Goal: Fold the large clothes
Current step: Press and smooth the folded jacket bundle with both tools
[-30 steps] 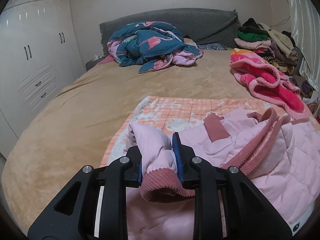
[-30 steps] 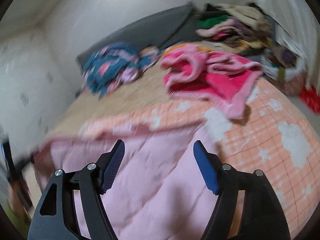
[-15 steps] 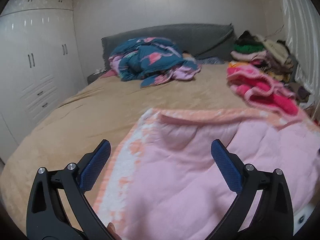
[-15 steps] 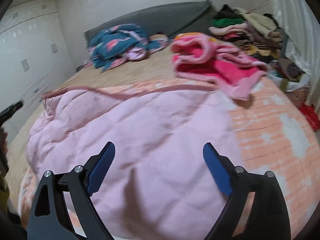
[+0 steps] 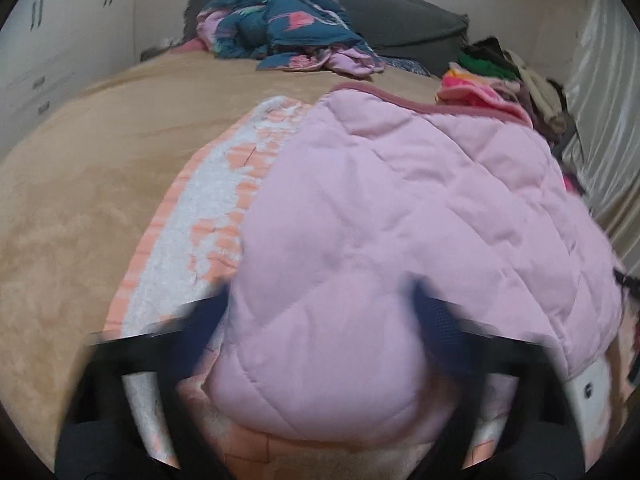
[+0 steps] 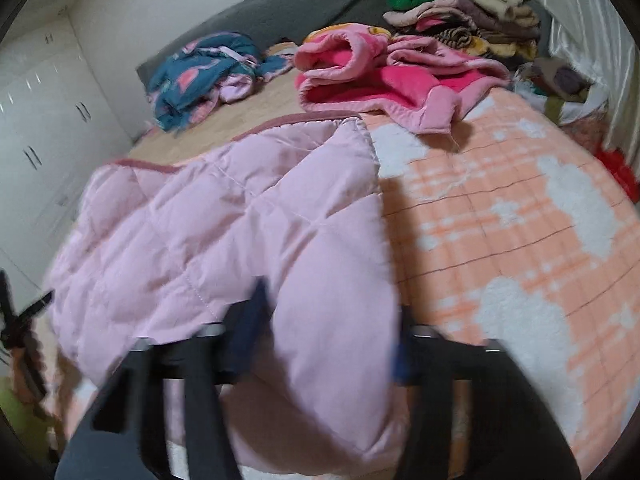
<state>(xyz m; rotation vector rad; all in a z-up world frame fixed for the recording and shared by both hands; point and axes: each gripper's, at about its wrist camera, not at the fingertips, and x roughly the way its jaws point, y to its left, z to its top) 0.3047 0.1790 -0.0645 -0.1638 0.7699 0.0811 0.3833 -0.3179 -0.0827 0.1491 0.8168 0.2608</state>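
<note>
We see the pink quilted jacket (image 5: pixel 400 208) spread flat on the orange-and-white blanket (image 5: pixel 208 216), which lies over the tan bedspread (image 5: pixel 80 168). In the left wrist view the jacket fills the frame from 6 o'clock up to about 1 o'clock, its darker pink ribbed edge (image 5: pixel 400 100) at the far side. Our left gripper (image 5: pixel 320 320) is blurred; its 2 blue-padded fingers (image 5: pixel 436 320) stand wide apart with a puffed fold of jacket bulging between them, and we cannot tell whether they touch it. Our right gripper (image 6: pixel 328 332), also blurred, has its fingers (image 6: pixel 248 332) parted around the jacket's near right edge; whether they pinch the fabric we cannot tell. In the right wrist view a bright pink fleece garment (image 6: pixel 384 80) lies at 12 o'clock, a stack of clothes (image 6: pixel 472 12) at 1 o'clock, and a teal flamingo-print quilt (image 6: pixel 200 68) at 11 o'clock against the grey headboard (image 6: pixel 288 4).
</note>
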